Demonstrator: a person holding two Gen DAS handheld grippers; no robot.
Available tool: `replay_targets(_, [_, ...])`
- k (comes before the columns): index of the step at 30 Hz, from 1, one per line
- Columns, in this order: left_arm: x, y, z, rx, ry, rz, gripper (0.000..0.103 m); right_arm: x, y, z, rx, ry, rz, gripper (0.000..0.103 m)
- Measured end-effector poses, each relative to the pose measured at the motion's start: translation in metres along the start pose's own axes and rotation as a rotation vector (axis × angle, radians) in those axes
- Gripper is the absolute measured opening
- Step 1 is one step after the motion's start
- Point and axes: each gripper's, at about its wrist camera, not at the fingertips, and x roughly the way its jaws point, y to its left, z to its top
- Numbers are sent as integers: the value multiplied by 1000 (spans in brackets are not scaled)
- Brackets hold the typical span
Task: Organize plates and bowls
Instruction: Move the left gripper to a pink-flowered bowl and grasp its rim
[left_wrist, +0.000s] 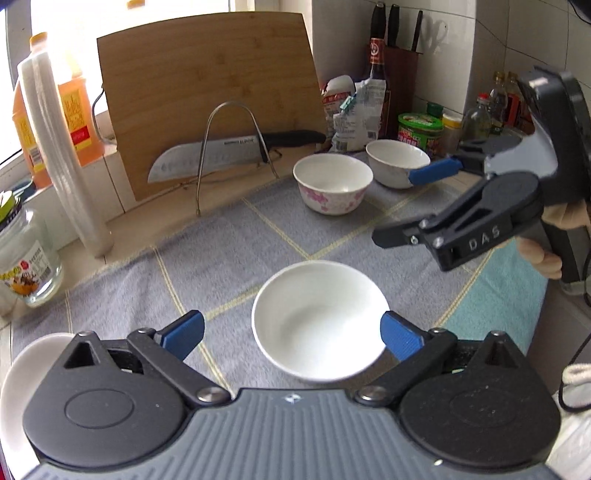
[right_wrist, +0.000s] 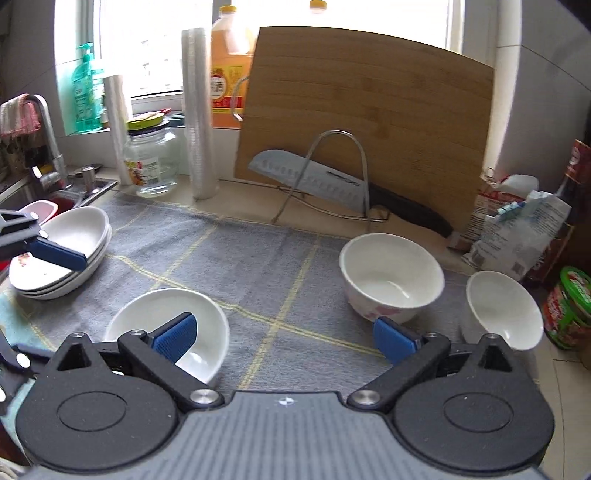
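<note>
Grey cloth (right_wrist: 258, 258) covers the counter, stacked plates (right_wrist: 62, 258) at its left edge. Left gripper (left_wrist: 291, 336) spread wide around the plain white bowl (left_wrist: 319, 319), holding nothing. Right gripper (right_wrist: 284, 338) wide open too, floral bowl (right_wrist: 391, 277) and small bowl (right_wrist: 502, 310) just ahead.

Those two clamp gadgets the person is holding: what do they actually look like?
Each is black plastic with two round pivot discs, silver bolts and a ribbed grey body. The left gripper and the right gripper end in blue textured fingers. Seen side-on, the right one bears raised letters "DAS" and a pistol-style handle in a bare hand.
</note>
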Motion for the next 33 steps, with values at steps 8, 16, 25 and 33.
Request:
replay_targets(8, [53,-1,70,55,-33,-43,101,25,-30,-18,12,1,-178,103])
replay_targets(16, [118,-8,123,40,7,-91,101,51,-44,-18,26,-8,-212,103])
replay_targets(25, [180,-18,150,45,85,-118,99,74,-57,-14,38,-13,-243,103])
replay_targets(33, [218,-15,160,14,143,-134,94,93,-72,-9,41,-6,-239,103])
